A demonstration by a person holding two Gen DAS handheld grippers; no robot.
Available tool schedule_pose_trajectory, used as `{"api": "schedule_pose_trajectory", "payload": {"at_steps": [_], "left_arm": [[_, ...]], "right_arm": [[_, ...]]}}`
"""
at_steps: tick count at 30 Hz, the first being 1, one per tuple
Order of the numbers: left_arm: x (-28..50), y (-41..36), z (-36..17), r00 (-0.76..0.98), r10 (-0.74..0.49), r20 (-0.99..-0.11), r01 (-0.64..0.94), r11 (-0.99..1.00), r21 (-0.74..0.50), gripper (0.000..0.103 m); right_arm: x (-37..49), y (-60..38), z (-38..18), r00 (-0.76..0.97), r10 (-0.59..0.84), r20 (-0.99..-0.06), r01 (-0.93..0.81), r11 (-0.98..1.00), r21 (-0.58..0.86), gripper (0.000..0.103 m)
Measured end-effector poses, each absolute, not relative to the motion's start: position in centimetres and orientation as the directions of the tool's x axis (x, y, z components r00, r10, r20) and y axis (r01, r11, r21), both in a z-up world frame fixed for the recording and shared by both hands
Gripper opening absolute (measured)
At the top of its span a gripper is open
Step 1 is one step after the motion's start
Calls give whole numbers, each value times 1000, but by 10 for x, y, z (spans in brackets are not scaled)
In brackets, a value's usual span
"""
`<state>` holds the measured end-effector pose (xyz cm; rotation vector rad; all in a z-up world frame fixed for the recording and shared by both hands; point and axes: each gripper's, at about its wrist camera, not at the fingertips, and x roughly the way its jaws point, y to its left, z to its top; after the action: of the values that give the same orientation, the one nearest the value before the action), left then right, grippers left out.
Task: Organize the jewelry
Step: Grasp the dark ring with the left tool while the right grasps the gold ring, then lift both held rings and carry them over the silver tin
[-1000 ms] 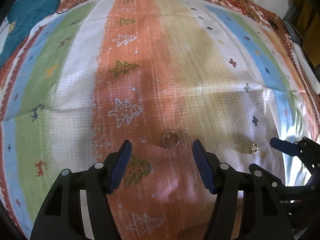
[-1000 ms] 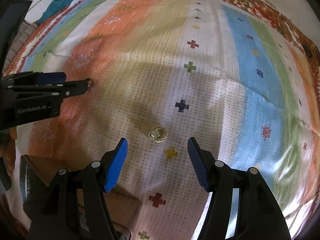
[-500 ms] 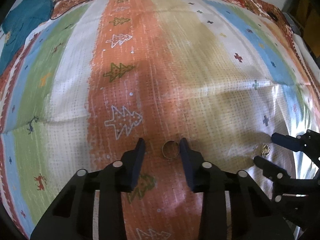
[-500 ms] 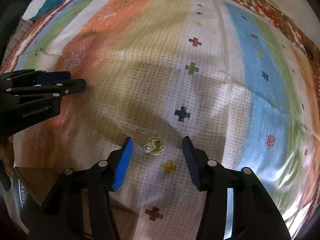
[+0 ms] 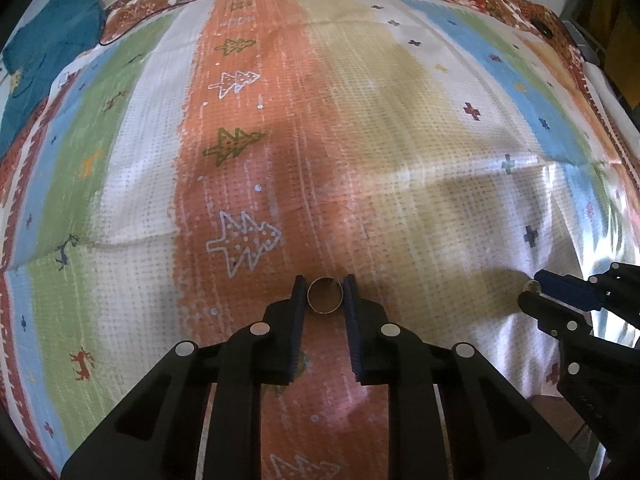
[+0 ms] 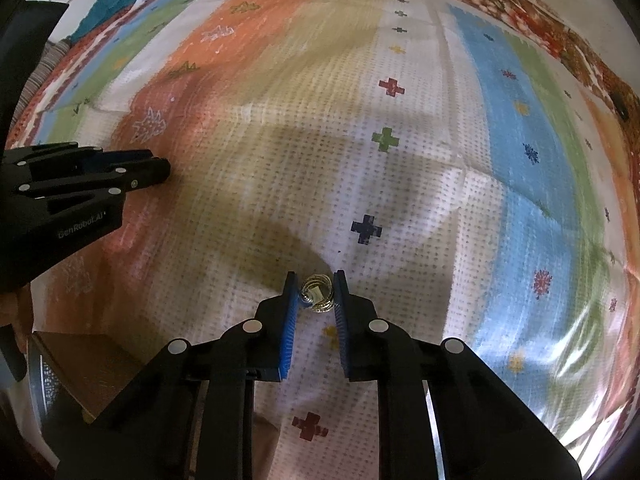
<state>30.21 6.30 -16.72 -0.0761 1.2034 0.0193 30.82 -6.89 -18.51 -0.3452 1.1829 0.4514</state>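
The left gripper (image 5: 325, 295) is pinching the plain ring (image 5: 324, 295) on the striped cloth (image 5: 420, 152); the right gripper (image 6: 316, 293) is clamping the coiled gold ring (image 6: 317, 293). Both should probably lift straight, without snagging fabric.

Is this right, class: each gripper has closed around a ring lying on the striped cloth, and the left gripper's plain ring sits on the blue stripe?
Not quite. The left gripper has closed around the plain ring, but the left wrist view shows it on the orange stripe of the cloth. The right gripper has closed around the ornate ring.
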Motion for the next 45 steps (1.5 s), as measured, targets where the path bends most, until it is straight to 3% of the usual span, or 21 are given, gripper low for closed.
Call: {"api": "schedule_pose_trajectory", "payload": {"at_steps": [31,45], "left_arm": [[265,41,-129,382,33,-923,-47,999,16,18],[230,29,-98,423,4,-906,-40,999,-14,18]], "right_arm": [[278,-82,-145,377,193,-906,-490,872,-18,18],[247,-89,-107,416,293,-861,-505,862,49,18]]}}
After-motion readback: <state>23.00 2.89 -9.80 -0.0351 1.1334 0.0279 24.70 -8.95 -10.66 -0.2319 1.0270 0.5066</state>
